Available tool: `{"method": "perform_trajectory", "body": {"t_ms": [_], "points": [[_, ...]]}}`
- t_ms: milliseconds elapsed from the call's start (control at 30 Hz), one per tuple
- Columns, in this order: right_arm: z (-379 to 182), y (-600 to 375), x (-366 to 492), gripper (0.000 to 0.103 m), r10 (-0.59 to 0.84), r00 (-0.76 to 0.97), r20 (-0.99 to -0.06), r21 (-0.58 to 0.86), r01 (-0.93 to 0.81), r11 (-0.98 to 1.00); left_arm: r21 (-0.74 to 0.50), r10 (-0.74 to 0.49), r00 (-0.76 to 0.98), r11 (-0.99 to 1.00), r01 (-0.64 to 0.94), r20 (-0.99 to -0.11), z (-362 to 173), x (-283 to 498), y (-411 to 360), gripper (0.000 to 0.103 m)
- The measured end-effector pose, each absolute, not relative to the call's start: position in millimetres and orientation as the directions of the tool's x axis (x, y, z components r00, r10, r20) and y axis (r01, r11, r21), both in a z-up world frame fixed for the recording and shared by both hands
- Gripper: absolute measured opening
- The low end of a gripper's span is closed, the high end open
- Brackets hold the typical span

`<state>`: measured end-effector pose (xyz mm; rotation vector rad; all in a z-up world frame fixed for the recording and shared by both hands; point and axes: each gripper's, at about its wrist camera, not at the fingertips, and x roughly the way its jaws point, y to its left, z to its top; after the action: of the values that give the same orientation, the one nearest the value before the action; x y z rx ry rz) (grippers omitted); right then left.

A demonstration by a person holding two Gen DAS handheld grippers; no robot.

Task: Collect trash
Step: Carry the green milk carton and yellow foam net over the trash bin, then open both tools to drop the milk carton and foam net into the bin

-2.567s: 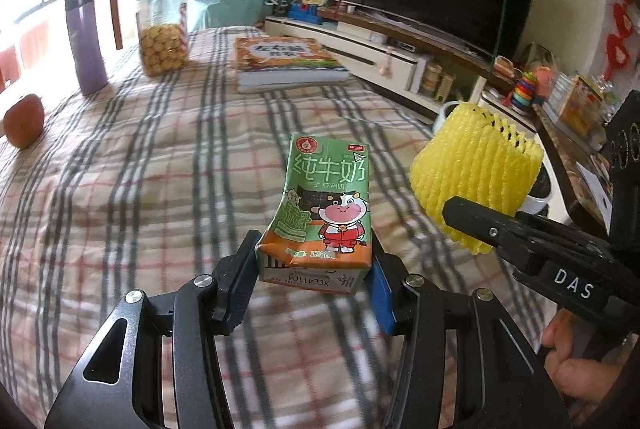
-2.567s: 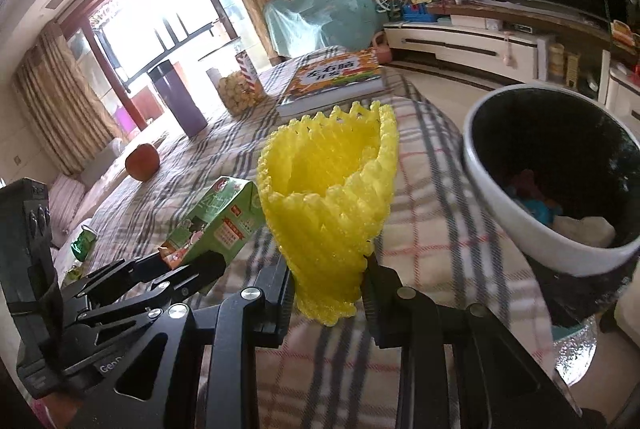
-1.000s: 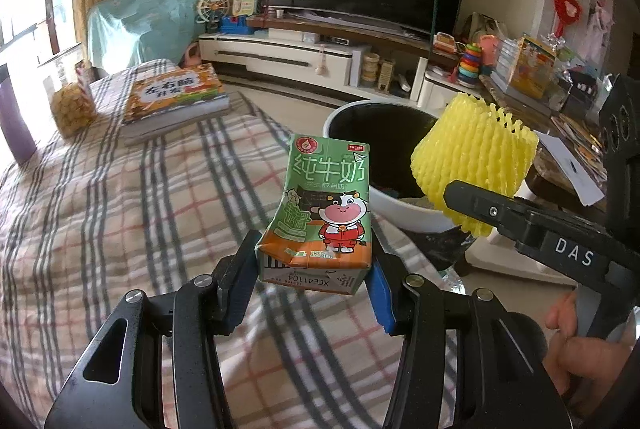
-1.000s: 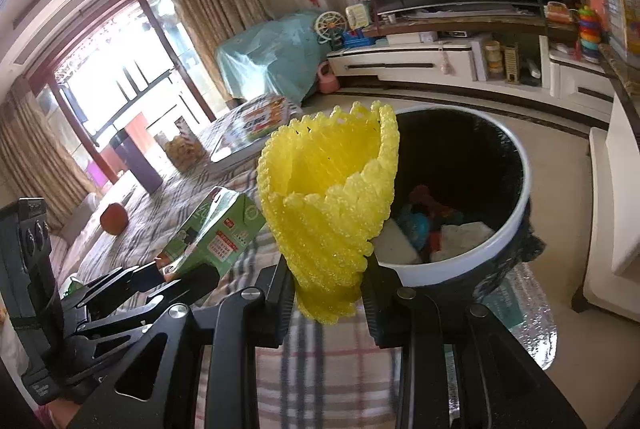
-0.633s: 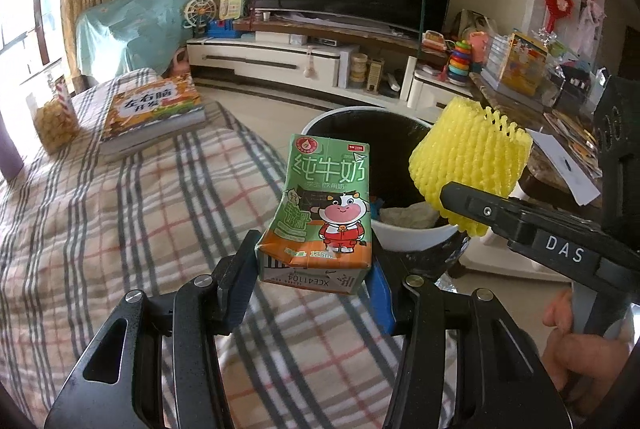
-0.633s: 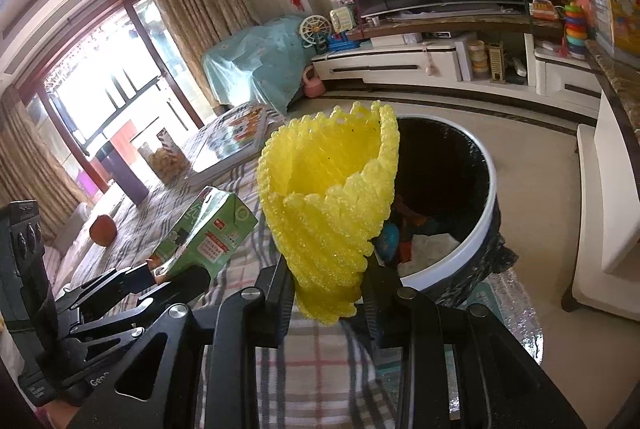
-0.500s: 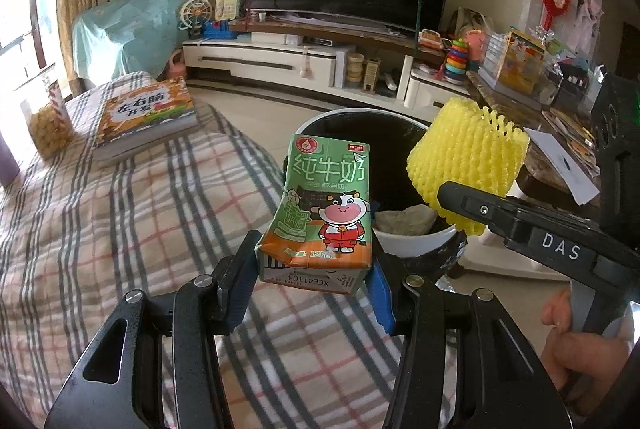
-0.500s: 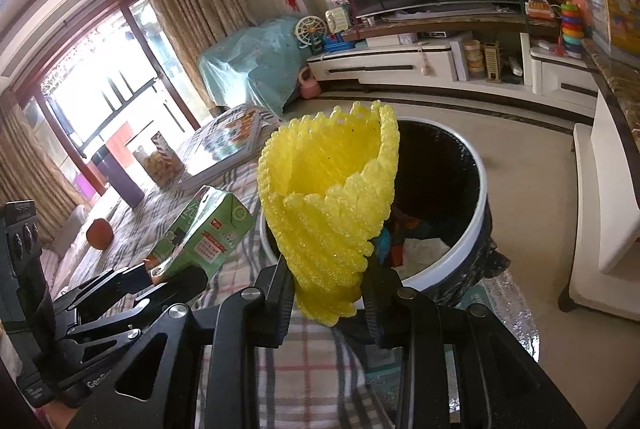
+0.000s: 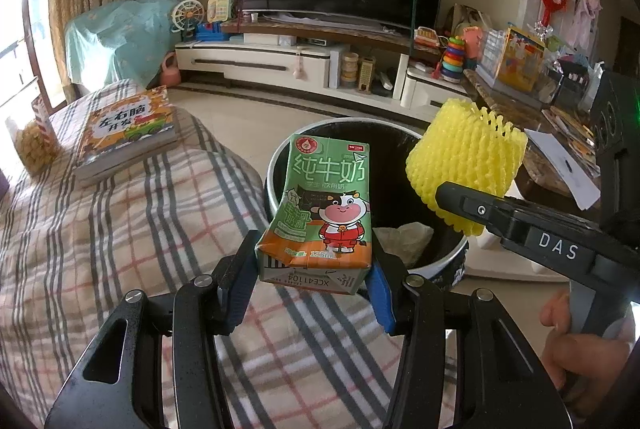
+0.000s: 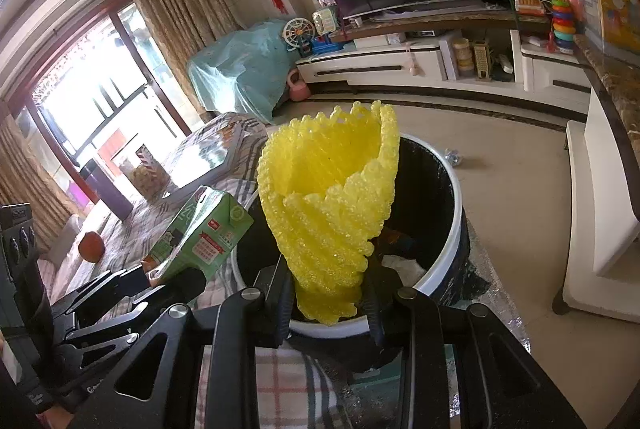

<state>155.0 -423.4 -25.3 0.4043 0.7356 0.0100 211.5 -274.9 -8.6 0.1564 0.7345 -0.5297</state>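
Carton (image 9: 320,213) clamped in left fingers (image 9: 312,285), at bin (image 9: 448,257) rim | net (image 10: 332,213) pinched in right fingers (image 10: 328,293), over bin | carry both past rim, release only over opening

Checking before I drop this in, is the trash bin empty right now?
No, the trash bin already holds crumpled pale scraps at the bottom of its black liner.

"纯牛奶", "125mL", "XCE41104" on milk carton (image 9: 326,213); "DAS" on right gripper (image 9: 466,207); "左右脑开发" on book (image 9: 128,127)
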Motion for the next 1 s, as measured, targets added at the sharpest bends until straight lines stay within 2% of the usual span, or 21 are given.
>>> {"method": "perform_trajectory", "body": {"t_ms": [1000], "points": [[-39, -449, 187, 0.033, 0.149, 0.701, -0.698, 0.364, 0.168, 0.916, -0.008, -0.376, 0.596, 0.850, 0.526, -0.710, -19, 245, -308, 0.049]]}}
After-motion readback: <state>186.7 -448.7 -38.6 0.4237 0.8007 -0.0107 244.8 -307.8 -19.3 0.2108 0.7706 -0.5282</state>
